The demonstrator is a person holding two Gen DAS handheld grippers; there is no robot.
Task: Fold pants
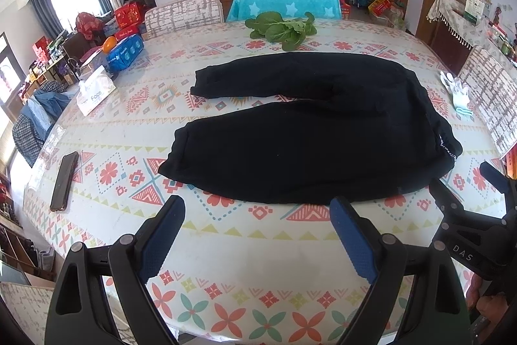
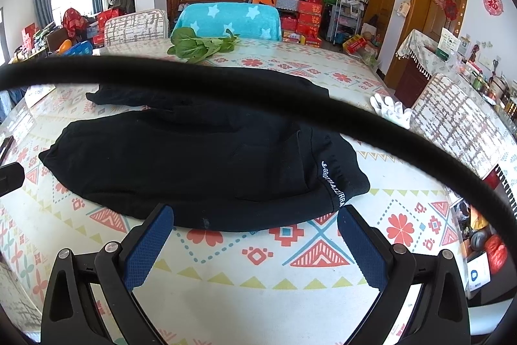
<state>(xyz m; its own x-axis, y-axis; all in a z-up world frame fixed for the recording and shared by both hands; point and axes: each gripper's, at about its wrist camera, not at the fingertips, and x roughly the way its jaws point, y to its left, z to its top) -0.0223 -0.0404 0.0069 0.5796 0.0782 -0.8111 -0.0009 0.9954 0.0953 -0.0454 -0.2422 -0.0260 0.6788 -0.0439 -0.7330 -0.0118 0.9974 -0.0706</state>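
Observation:
Black pants point(image 1: 310, 131) lie flat on the patterned tablecloth point(image 1: 226, 248), waistband at the right, both legs spread out to the left. They also show in the right wrist view point(image 2: 200, 164), with white lettering on the waistband point(image 2: 332, 183). My left gripper point(image 1: 257, 209) is open and empty, just short of the near leg's edge. My right gripper point(image 2: 255, 215) is open and empty, just short of the waistband end; it also shows in the left wrist view point(image 1: 465, 183) at the right. A black cable point(image 2: 258, 86) crosses the right wrist view.
A phone point(image 1: 64, 181) lies at the table's left edge. A tissue pack point(image 1: 95, 94) and a blue package point(image 1: 126, 52) stand at the far left. Leafy greens point(image 1: 284, 29) lie at the far side. White gloves point(image 1: 458, 94) lie at the right. Chairs point(image 1: 284, 2) surround the table.

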